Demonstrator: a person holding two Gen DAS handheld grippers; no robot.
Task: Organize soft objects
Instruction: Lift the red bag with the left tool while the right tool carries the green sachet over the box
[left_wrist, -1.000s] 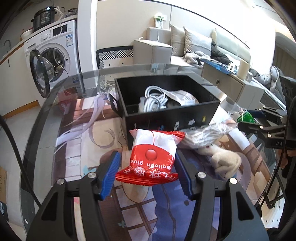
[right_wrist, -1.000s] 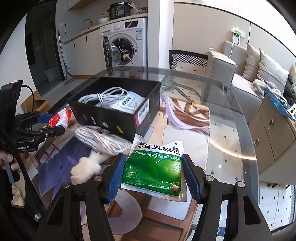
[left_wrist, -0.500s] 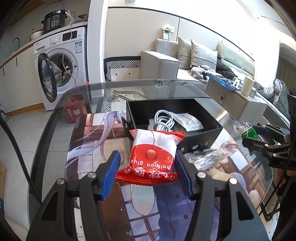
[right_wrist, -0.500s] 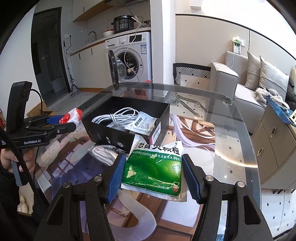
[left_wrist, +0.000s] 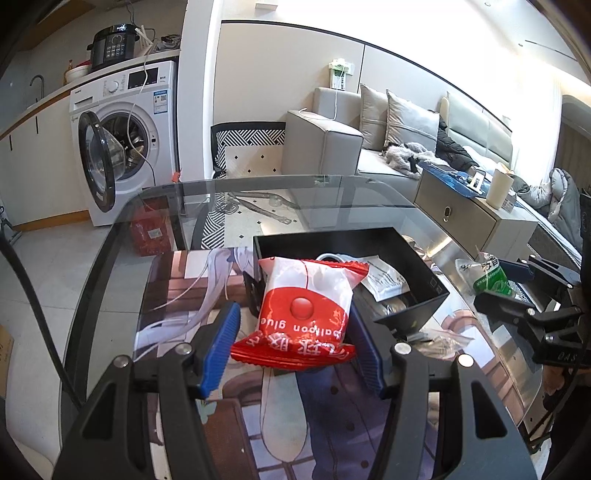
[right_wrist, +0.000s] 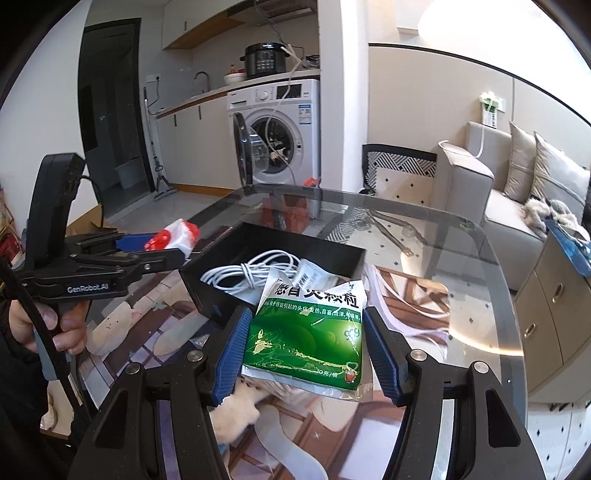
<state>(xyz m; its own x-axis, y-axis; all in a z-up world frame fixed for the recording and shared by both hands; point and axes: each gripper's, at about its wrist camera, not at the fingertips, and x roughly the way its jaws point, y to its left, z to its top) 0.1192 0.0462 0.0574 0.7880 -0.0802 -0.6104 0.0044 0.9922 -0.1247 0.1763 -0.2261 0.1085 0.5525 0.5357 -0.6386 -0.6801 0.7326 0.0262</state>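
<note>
In the lower centre of the left wrist view, the left gripper (left_wrist: 295, 343) clamps a red-and-white packet (left_wrist: 306, 310) between its 2 blue pads, in front of the black box (left_wrist: 410, 302). The right gripper (right_wrist: 306, 350) likewise clamps a green sachet (right_wrist: 310, 332), lower centre, before the box.

A box (right_wrist: 273, 240) sits on the desk (right_wrist: 461, 258), holding a coiled cable (right_wrist: 255, 273) and a flat packet (right_wrist: 314, 273). A plush toy (right_wrist: 236, 410) lies on the desk in front of the box. A washing machine (left_wrist: 122, 140) stands behind the desk.
</note>
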